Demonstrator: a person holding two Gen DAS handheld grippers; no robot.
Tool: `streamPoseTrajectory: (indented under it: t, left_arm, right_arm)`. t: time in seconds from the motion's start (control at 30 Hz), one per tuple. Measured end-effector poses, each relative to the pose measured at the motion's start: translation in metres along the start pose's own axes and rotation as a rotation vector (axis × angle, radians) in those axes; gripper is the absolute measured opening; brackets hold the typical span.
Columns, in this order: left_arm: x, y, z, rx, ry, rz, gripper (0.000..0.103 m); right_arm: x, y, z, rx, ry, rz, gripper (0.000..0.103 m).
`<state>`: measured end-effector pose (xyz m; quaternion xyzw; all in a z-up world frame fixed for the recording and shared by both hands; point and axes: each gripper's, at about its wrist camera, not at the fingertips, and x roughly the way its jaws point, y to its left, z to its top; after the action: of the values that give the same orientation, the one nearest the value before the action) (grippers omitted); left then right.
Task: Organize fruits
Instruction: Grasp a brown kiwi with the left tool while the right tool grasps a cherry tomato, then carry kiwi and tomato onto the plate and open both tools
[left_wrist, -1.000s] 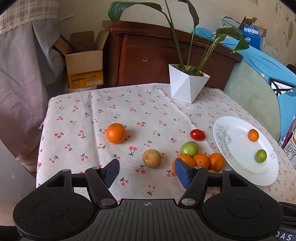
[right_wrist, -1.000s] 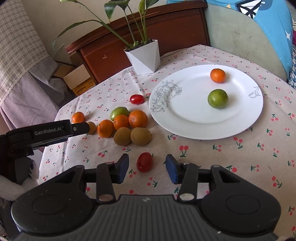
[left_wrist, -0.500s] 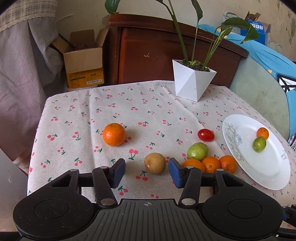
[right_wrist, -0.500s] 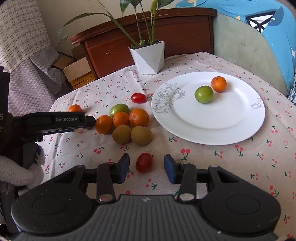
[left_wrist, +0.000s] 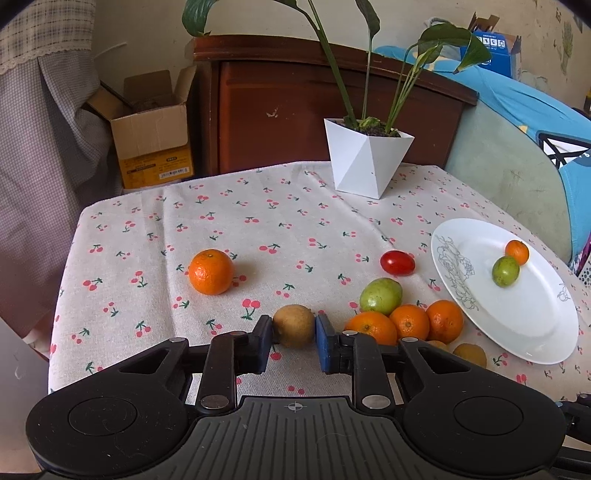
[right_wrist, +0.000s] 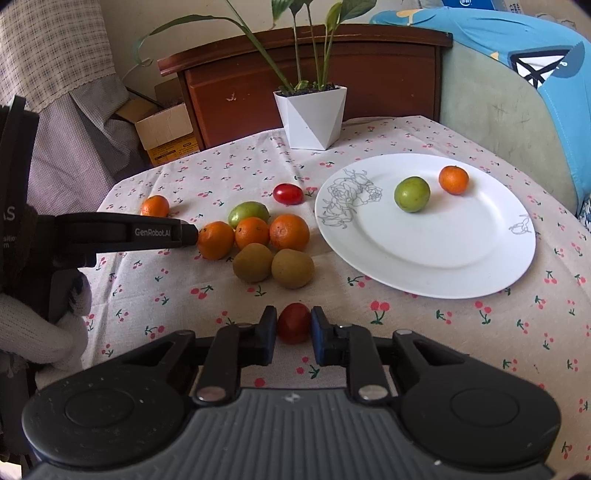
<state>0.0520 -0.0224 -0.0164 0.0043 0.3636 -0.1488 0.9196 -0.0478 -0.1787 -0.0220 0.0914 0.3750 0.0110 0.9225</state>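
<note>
We have the left gripper (left_wrist: 293, 341) closed on a brown kiwi (left_wrist: 293, 325), the jaws pressing its two flanks near the front of the worktop (left_wrist: 155, 229). The right gripper (right_wrist: 293, 334) is closed the same way on a small red tomato (right_wrist: 293, 322), also low on the cloth near the front edge.

We judge the kiwi light and fairly firm, its fuzzy skin giving good purchase; the widest middle is the place to hold. The tomato looks smooth, soft and easy to bruise or squirt out, so we want a gentle squeeze across its short axis.

The white plate (right_wrist: 443, 266) lies to the right, holding a green fruit (right_wrist: 412, 194) and a small orange (right_wrist: 453, 179), with most of its surface bare. Between us and it sits a cluster of oranges (right_wrist: 255, 233) and two more kiwis (right_wrist: 273, 265), so lifting clear first seems wise. The plate's far side lies close to the worktop's right edge.
</note>
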Motion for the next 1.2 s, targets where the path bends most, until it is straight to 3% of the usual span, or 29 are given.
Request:
streamPoseTrajectory:
  t: [0.3,0.6,0.8,1.2]
  left_arm:
    - [-0.016,0.001,0.009,-0.043,-0.036,-0.036,0.023]
    - [-0.033,-0.032,0.020,-0.032,-0.073,-0.194,0.023]
    - [-0.029,-0.060,0.020,-0.007,-0.056,-0.276,0.023]
    - [-0.009,-0.099,0.014,0.040,0.004,-0.339,0.023]
  right_arm:
    - [-0.011,-0.008,0.010,0.058,-0.067,0.023,0.019]
    - [-0.028,-0.043,0.024,0.196,-0.165,-0.032,0.019]
    - [-0.031,-0.062,0.024,0.256,-0.182,-0.083,0.019]
    - [-0.025,-0.085,0.020,0.325,-0.171,-0.141,0.019]
